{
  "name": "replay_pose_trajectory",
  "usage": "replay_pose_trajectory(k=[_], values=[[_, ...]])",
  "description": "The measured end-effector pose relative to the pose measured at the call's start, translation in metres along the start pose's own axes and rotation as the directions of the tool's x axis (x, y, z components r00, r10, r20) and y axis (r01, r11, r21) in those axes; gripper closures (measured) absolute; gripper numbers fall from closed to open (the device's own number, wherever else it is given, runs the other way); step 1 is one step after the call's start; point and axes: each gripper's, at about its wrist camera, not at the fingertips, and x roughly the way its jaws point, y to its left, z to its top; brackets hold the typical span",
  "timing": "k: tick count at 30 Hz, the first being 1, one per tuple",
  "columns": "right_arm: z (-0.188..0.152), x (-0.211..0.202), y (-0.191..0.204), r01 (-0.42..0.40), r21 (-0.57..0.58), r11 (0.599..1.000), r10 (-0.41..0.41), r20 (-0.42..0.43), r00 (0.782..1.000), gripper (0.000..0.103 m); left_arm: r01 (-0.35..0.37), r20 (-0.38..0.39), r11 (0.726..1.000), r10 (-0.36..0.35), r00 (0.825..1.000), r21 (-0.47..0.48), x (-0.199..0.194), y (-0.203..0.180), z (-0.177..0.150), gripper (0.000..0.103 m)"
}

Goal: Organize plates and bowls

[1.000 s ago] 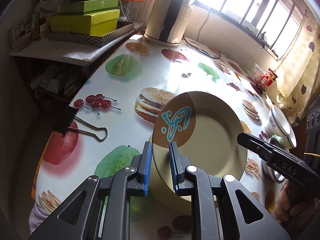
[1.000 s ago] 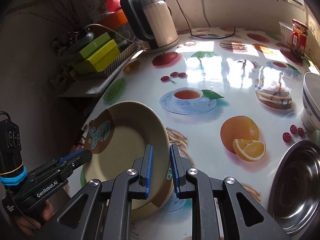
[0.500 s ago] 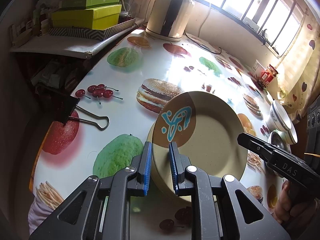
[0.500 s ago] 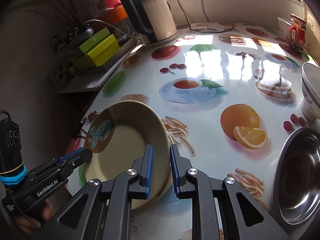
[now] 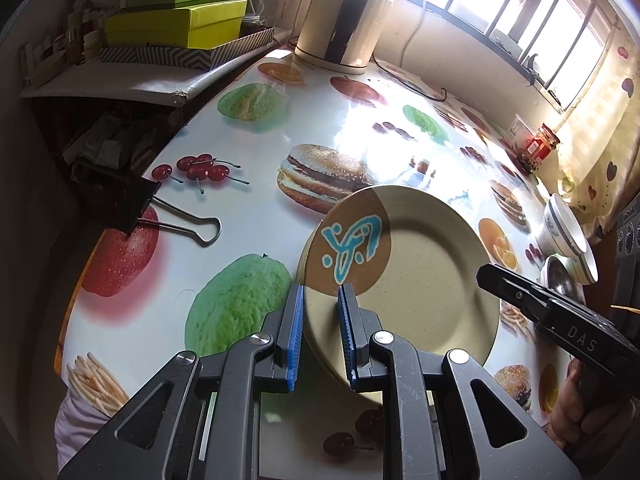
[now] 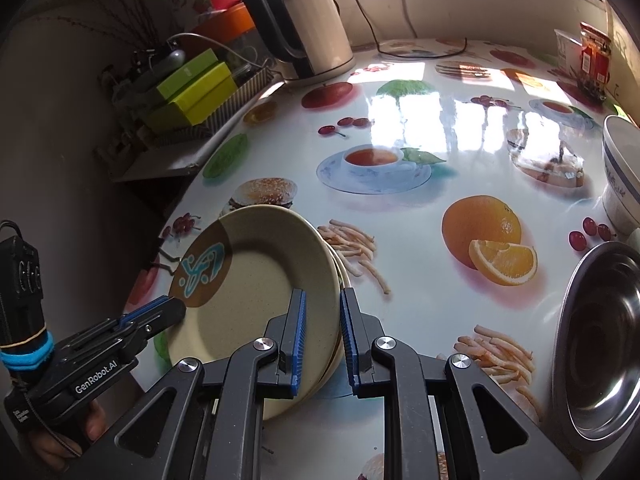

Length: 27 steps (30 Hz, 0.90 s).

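Observation:
A small stack of beige plates [image 5: 420,280], the top one bearing a brown patch with a blue emblem, is tilted just above the printed table [image 5: 256,216]. My left gripper [image 5: 320,332] is shut on the stack's near-left rim. My right gripper [image 6: 322,336] is shut on the opposite rim of the plates [image 6: 256,288], where several edges show between its blue pads. Each view shows the other gripper from the side: the right gripper [image 5: 486,274] and the left gripper [image 6: 174,308].
White bowls with blue bands [image 5: 560,228] [image 6: 620,168] and a steel bowl [image 6: 600,340] sit at the right. A kettle [image 6: 308,28] stands at the back, green boxes [image 5: 176,24] on a side shelf, and a binder clip [image 5: 160,216] on the table's left edge.
In both views the table's print has slid up the picture while the plates stay fixed between the jaws: both grippers have carried the stack a little toward the near edge.

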Motion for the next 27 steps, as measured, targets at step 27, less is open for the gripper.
replay_pose_trajectory(k=[27], values=[[-0.0024,0.0049,-0.002,0.005,0.0,1.0,-0.005,-0.002,1.0,0.084,-0.014,0.008,1.0,0.014,1.0,0.01,0.0001,-0.0026,-0.0015,0.085]])
